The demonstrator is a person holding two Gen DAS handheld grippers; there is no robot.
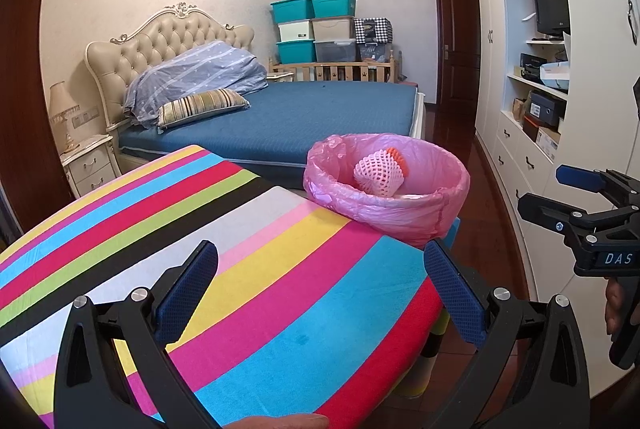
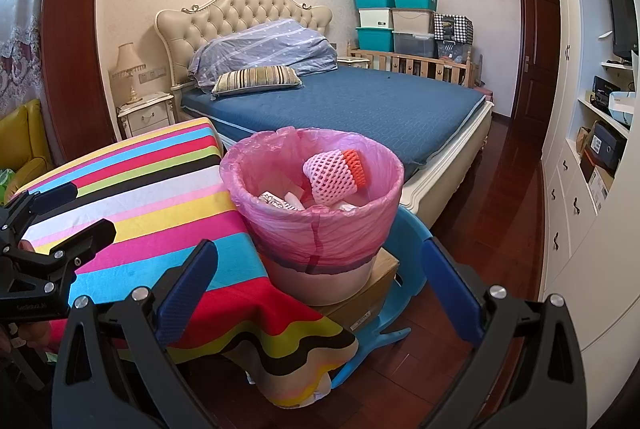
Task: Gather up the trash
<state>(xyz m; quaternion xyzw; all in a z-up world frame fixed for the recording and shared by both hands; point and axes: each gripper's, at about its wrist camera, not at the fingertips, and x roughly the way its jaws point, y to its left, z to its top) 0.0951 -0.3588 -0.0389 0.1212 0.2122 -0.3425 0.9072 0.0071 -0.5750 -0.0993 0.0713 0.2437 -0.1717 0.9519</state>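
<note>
The trash bin (image 2: pixel 320 225) is the thing to look from. It has a pink bag (image 2: pixel 280 157) in it and stands on a box (image 2: pixel 372 293) on a blue chair (image 2: pixel 408 261), touching the edge of the counter (image 2: pixel 160 201) with the striped cloth. In the bin lies a pink foam net (image 2: pixel 328 177) with an orange bit, on top of paper scraps (image 2: pixel 280 199).

The left gripper (image 1: pixel 320 293) is in front of the bin, over the counter, with its fingers wide apart and nothing in them. The right gripper (image 2: pixel 320 289) is just in front of the bin, fingers wide apart too, holding nothing. Behind the bin is a bed (image 2: pixel 380 101).
</note>
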